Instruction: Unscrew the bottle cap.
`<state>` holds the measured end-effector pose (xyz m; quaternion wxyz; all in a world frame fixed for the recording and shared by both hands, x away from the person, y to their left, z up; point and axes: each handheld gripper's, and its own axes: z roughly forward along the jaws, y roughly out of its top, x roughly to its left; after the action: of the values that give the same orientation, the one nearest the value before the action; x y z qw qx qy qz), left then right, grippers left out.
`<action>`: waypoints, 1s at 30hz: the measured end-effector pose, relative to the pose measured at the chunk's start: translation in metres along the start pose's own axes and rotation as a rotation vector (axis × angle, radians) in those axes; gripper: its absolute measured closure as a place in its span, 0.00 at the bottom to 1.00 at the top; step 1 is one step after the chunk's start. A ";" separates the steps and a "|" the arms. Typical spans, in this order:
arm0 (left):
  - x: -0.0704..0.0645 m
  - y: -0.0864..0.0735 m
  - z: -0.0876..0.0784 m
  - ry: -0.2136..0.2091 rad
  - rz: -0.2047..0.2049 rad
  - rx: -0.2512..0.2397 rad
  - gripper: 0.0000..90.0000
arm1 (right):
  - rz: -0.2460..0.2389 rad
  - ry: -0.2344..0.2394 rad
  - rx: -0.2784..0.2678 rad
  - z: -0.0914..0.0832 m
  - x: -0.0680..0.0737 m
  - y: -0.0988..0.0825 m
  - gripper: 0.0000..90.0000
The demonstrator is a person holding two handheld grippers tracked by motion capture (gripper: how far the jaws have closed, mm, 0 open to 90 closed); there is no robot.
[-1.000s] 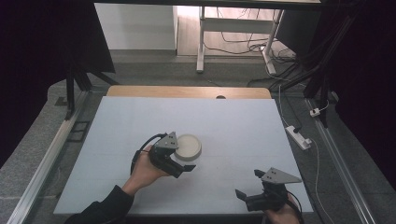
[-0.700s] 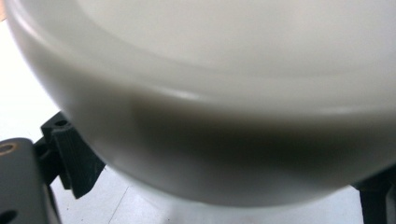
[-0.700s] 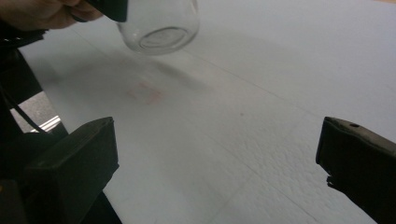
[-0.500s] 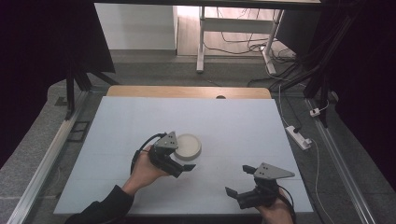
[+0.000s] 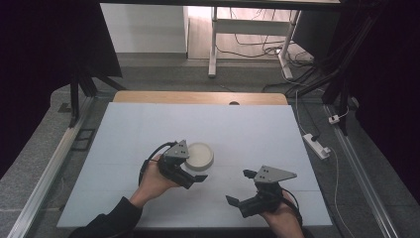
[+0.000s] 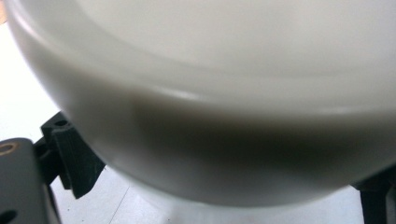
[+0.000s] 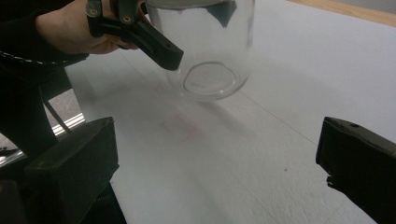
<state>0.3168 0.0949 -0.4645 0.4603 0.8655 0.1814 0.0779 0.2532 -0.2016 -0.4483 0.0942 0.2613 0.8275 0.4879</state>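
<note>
Our right gripper point(image 5: 244, 187) has slid left toward the glass jar point(image 7: 205, 51) at mid-table, jaws wide apart. Our left gripper point(image 5: 194, 174) stays clamped on its white lid point(image 5: 198, 154), so we can steady the jar next.

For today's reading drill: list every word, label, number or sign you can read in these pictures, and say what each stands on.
None can be read.
Faint reddish marks on the table in front of the jar: too blurred to read.
The jar's lid and both grippers, left and right, bear no text.
</note>
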 end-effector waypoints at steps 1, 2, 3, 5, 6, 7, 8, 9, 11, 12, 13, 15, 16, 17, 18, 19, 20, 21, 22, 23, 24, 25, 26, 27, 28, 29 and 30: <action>0.000 0.000 0.000 0.001 0.001 0.002 0.08 | 0.003 0.001 -0.002 0.001 0.000 0.001 0.00; 0.000 0.000 0.000 0.001 0.002 0.003 0.08 | 0.003 -0.004 -0.004 0.003 0.001 0.002 0.00; 0.000 0.000 0.001 0.002 0.003 0.003 0.08 | -0.001 -0.006 -0.001 0.004 0.001 0.003 0.00; 0.000 0.000 0.001 0.003 0.004 0.003 0.08 | -0.001 -0.011 0.002 0.006 0.001 0.006 0.00; -0.001 0.000 0.001 0.004 0.003 0.000 0.08 | -0.004 -0.015 0.007 0.007 0.001 0.007 0.00; -0.001 0.000 0.001 0.004 0.005 -0.001 0.08 | -0.007 -0.015 0.007 0.008 0.001 0.008 0.00; -0.001 0.000 0.001 0.002 0.005 -0.003 0.08 | -0.007 -0.013 0.002 0.009 0.002 0.010 0.00; -0.002 0.000 0.001 0.001 0.005 -0.003 0.08 | -0.010 -0.011 -0.002 0.010 0.002 0.012 0.00; -0.002 0.000 0.001 0.000 0.008 -0.002 0.08 | -0.022 -0.012 -0.008 0.012 0.002 0.017 0.00; -0.003 0.000 0.001 0.000 0.010 -0.001 0.08 | -0.024 -0.007 -0.012 0.013 0.003 0.019 0.00; -0.003 0.001 0.001 -0.001 0.014 0.002 0.08 | -0.027 -0.003 -0.012 0.015 0.003 0.022 0.00; -0.003 0.001 0.001 -0.002 0.013 -0.001 0.08 | -0.035 0.001 -0.013 0.019 0.003 0.026 0.00; -0.003 0.001 0.001 -0.002 0.014 0.001 0.08 | -0.037 0.002 -0.013 0.021 0.003 0.028 0.00; -0.003 0.001 0.000 -0.002 0.014 0.001 0.08 | -0.039 0.003 -0.012 0.023 0.003 0.030 0.00; -0.003 0.001 0.000 -0.002 0.015 0.001 0.08 | -0.041 0.003 -0.009 0.024 0.003 0.031 0.00; -0.003 0.001 0.000 -0.002 0.015 0.001 0.08 | -0.042 0.008 -0.006 0.026 0.003 0.033 0.00; -0.003 0.001 0.000 -0.003 0.014 0.001 0.08 | -0.040 0.015 -0.006 0.028 0.003 0.034 0.00; -0.003 0.001 0.000 -0.003 0.014 0.000 0.08 | -0.034 0.019 -0.009 0.029 0.002 0.036 0.00; -0.003 0.001 0.000 -0.004 0.014 0.000 0.08 | -0.031 0.019 -0.011 0.031 0.002 0.037 0.00; -0.003 0.001 0.001 -0.005 0.013 -0.001 0.08 | -0.034 0.019 -0.013 0.033 0.002 0.039 0.00; -0.003 0.001 0.001 -0.006 0.013 -0.001 0.08 | -0.038 0.012 -0.012 0.034 0.003 0.041 0.00; -0.003 0.001 0.001 -0.007 0.012 -0.001 0.08 | -0.040 0.008 -0.010 0.036 0.003 0.043 0.00; -0.003 0.001 0.001 -0.008 0.012 -0.001 0.08 | -0.043 0.006 -0.008 0.037 0.003 0.045 0.00; -0.004 0.001 0.001 -0.008 0.011 -0.001 0.08 | -0.044 0.005 -0.015 0.039 0.003 0.047 0.00; -0.004 0.001 0.002 -0.008 0.012 -0.001 0.08 | -0.045 0.004 -0.014 0.040 0.003 0.049 0.00; -0.004 0.001 0.002 -0.008 0.013 0.000 0.08 | -0.042 0.007 -0.018 0.042 0.003 0.051 0.00; -0.004 0.001 0.002 -0.008 0.013 0.001 0.08 | -0.039 0.008 -0.022 0.044 0.003 0.053 0.00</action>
<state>0.3141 0.0914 -0.4649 0.4599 0.8673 0.1739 0.0774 0.2871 -0.1466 -0.4251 0.1031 0.2420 0.8275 0.4961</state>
